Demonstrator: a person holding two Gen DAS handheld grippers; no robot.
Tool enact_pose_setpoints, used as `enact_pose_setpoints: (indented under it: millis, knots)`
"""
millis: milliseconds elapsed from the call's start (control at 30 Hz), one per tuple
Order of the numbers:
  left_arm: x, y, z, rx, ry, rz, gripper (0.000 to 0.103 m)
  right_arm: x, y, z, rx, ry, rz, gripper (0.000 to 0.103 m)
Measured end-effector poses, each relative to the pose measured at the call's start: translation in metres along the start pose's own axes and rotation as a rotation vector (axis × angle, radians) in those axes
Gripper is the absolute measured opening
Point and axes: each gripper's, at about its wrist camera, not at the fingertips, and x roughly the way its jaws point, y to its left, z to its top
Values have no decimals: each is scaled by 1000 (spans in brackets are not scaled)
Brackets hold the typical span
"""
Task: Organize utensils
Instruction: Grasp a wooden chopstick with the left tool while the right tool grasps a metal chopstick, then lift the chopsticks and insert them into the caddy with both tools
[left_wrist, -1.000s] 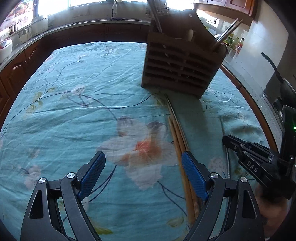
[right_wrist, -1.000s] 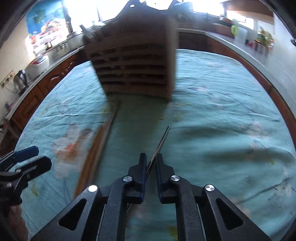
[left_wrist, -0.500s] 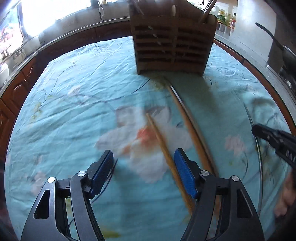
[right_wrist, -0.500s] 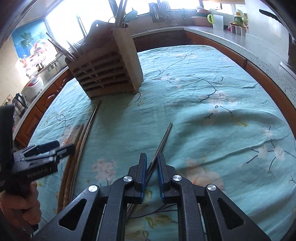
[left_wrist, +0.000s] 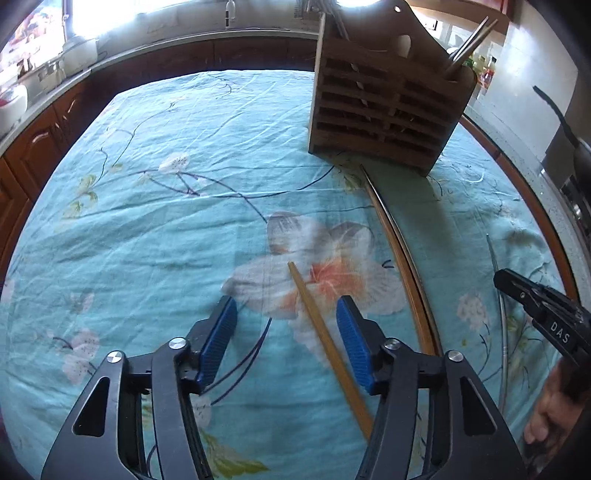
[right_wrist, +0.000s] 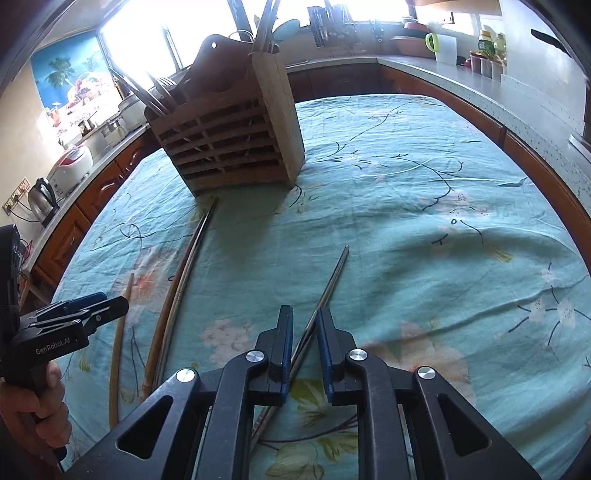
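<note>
The left tongs (left_wrist: 286, 321) are closing and are now straddling a wooden chopstick (left_wrist: 328, 347) that was lying off to their right a second ago. The right tongs (right_wrist: 304, 332) are loosening slightly around the metal chopstick (right_wrist: 325, 291), showing a gap now.

Both grippers are the same build, really: left gripper (left_wrist: 286, 317) is black plastic with triangular cut-outs in the arms, round silver screws at the pivots, and ribbed blue pads (left_wrist: 218, 341) on the inner faces; right gripper (right_wrist: 303, 325) has the same black frame, silver screws and blue pads (right_wrist: 286, 363); seen from the side, one body reads "GenRobot.AI" in white, the other "DAS"; a bare hand (right_wrist: 35, 410) wraps the black handle.
</note>
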Motion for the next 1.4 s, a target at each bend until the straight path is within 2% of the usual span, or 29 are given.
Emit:
enact_pose_setpoints:
  millis: [200,267,333,400,533,733,967,1400]
  knots:
    - [3,-16,4,70,-11,22,40,11,-3,12,21,-6,-19,16]
    - [4,-22,4,95,-16,14,31,17,0,16,13,-10,-27,16]
    - [3,-28,4,119,-19,0,14,22,5,19,-7,-15,-46,16]
    - [3,-32,3,141,-22,-13,9,26,9,23,-20,-12,-55,16]
    - [0,-23,3,107,-12,-71,6,26,10,24,-24,-4,-48,7]
    - [-17,-1,2,15,-26,-143,5,4,11,20,12,-40,36,4]
    - [-63,14,9,-33,-111,-206,5,-39,22,22,11,-117,98,4]
    - [-142,25,26,-34,-279,-272,4,-115,34,42,1,-291,151,4]
